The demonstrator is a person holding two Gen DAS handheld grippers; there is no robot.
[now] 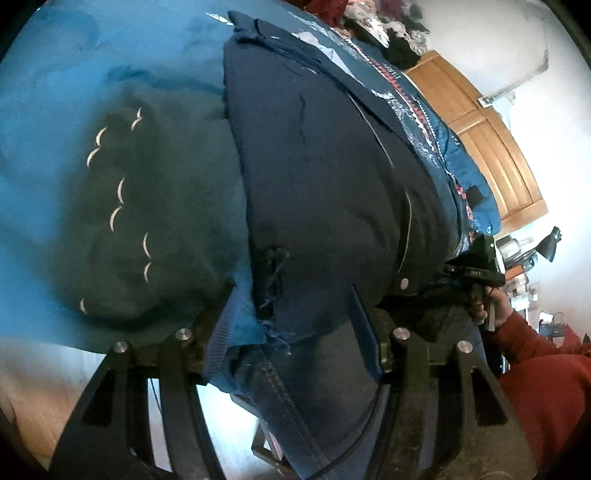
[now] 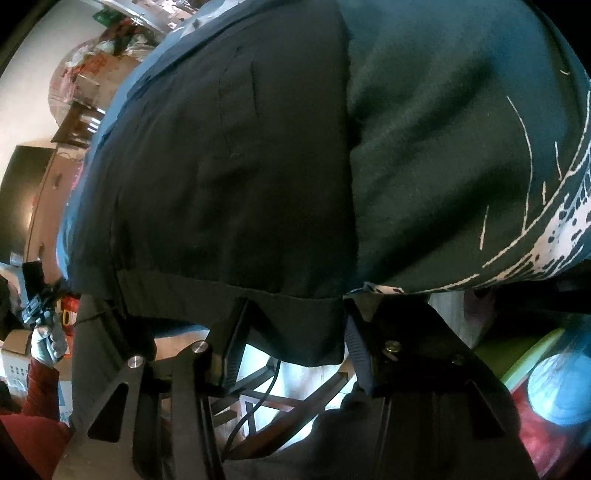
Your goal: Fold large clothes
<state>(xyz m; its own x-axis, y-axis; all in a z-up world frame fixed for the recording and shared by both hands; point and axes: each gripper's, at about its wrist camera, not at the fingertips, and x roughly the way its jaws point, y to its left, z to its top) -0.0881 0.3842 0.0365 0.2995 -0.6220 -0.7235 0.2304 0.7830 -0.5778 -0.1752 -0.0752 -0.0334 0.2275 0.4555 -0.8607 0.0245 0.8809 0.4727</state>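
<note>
A dark navy garment lies over a blue cover, its frayed edge hanging off the near side. My left gripper is open, its fingers set either side of that hanging edge and a stitched denim fold. In the right wrist view the same garment looks black, and its hem drops between the fingers of my open right gripper. A dark green garment with pale printed marks lies beside it, touching it. Each gripper shows in the other's view, held by a hand in a red sleeve.
A wooden cabinet stands behind the surface, with a pile of clothes at the far end. A desk lamp and clutter sit at the right. Below the edge are a dark chair frame, a cable, a dark screen and boxes.
</note>
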